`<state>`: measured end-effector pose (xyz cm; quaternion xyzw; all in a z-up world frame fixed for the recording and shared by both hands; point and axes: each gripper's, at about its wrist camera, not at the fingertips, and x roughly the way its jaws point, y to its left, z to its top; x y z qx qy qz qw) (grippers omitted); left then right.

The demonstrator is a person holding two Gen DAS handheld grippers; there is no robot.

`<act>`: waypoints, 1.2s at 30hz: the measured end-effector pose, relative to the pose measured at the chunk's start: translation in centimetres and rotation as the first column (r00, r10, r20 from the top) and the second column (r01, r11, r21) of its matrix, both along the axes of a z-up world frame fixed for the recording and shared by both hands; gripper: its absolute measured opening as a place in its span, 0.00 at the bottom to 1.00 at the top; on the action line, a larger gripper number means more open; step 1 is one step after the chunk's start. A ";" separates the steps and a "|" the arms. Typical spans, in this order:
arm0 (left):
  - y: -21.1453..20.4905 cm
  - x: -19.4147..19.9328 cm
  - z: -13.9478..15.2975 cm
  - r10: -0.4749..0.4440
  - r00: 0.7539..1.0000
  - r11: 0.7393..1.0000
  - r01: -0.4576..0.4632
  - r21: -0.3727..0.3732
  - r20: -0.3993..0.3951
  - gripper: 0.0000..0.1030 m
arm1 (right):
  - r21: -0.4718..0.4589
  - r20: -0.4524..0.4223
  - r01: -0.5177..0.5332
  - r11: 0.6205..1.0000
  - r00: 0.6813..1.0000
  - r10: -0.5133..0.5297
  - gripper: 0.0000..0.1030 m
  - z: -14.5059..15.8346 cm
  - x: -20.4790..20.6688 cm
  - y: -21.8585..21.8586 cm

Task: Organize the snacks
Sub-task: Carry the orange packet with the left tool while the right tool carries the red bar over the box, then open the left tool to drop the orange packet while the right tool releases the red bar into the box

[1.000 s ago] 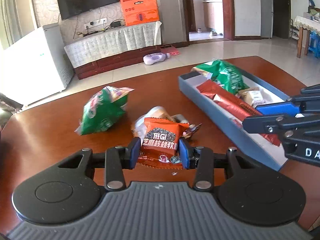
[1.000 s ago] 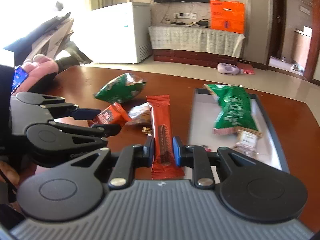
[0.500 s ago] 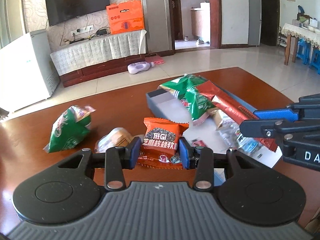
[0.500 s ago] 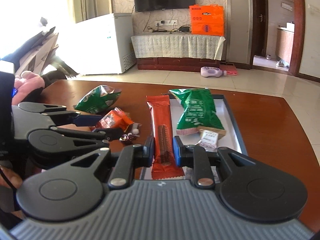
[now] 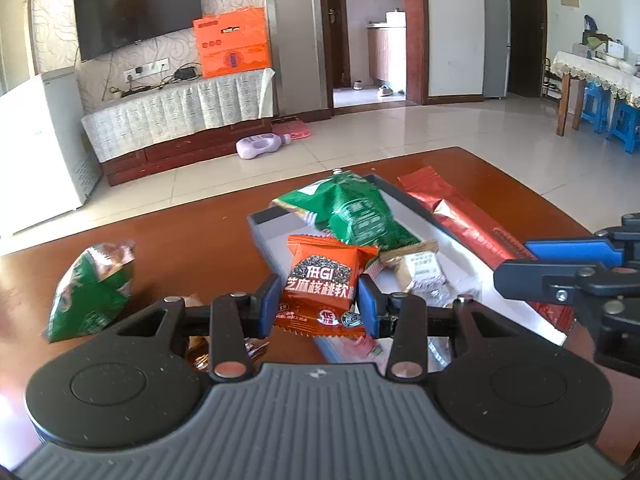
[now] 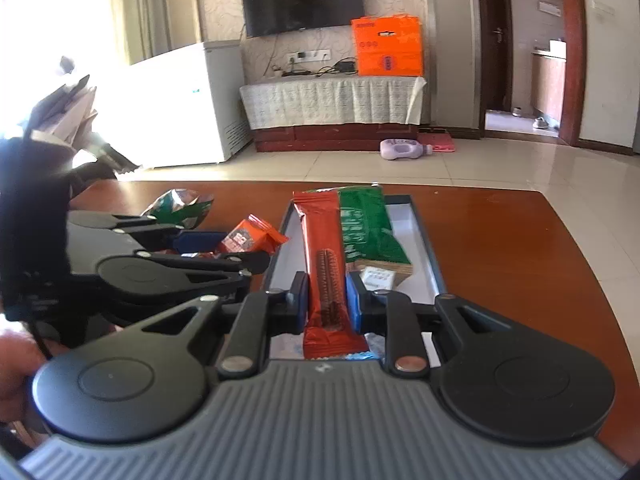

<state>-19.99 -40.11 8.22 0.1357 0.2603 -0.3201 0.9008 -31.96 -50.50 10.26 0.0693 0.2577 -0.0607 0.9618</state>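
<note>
With a green bag (image 6: 362, 224) already in the tray (image 6: 430, 264), my left gripper (image 5: 318, 306) clenches an orange packet (image 5: 324, 284), my right gripper (image 6: 327, 300) a red bar (image 6: 322, 256); another green bag (image 5: 90, 296) waits on the surface (image 6: 520, 264).

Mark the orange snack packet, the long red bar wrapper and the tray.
orange snack packet (image 5: 324, 280), left wrist view, printed front panel.
long red bar wrapper (image 6: 324, 264), right wrist view, middle of the wrapper.
tray (image 6: 434, 268), right wrist view, right wall.
</note>
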 end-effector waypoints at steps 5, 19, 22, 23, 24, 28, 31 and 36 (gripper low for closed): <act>-2.4 1.0 -0.6 -0.018 1.000 1.000 0.018 -0.005 -0.001 0.45 | 0.017 0.005 0.028 0.999 1.000 -0.029 0.23 -0.1 -0.2 -1.2; -8.1 4.5 -3.4 -0.057 0.997 0.998 0.055 -0.023 -0.054 0.46 | 0.037 -0.006 0.064 0.997 0.998 -0.064 0.23 -0.7 0.1 -2.8; -8.5 4.7 -3.9 -0.069 0.996 0.997 0.068 -0.025 -0.064 0.46 | 0.036 -0.010 0.063 0.997 0.998 -0.062 0.23 -0.8 0.0 -2.7; -8.3 4.9 -4.1 -0.075 0.995 0.997 0.074 -0.025 -0.064 0.46 | 0.038 -0.012 0.062 0.997 0.998 -0.061 0.23 -0.7 0.0 -2.7; -8.4 4.8 -4.1 -0.082 0.995 0.996 0.080 -0.025 -0.060 0.47 | 0.039 -0.013 0.061 0.997 0.998 -0.061 0.23 -0.7 0.2 -2.7; -8.1 4.7 -4.3 -0.083 0.995 0.996 0.082 -0.021 -0.059 0.50 | 0.043 -0.019 0.061 0.997 0.998 -0.061 0.23 -0.8 0.7 -2.8; -7.9 5.1 -4.3 -0.078 0.995 0.997 0.076 -0.023 -0.061 0.54 | 0.045 -0.025 0.061 0.997 0.998 -0.060 0.23 -0.9 1.0 -3.0; -7.3 5.0 -4.1 -0.079 0.996 0.997 0.078 -0.019 -0.051 0.58 | 0.038 -0.031 0.063 0.997 0.998 -0.062 0.23 -1.0 1.5 -2.9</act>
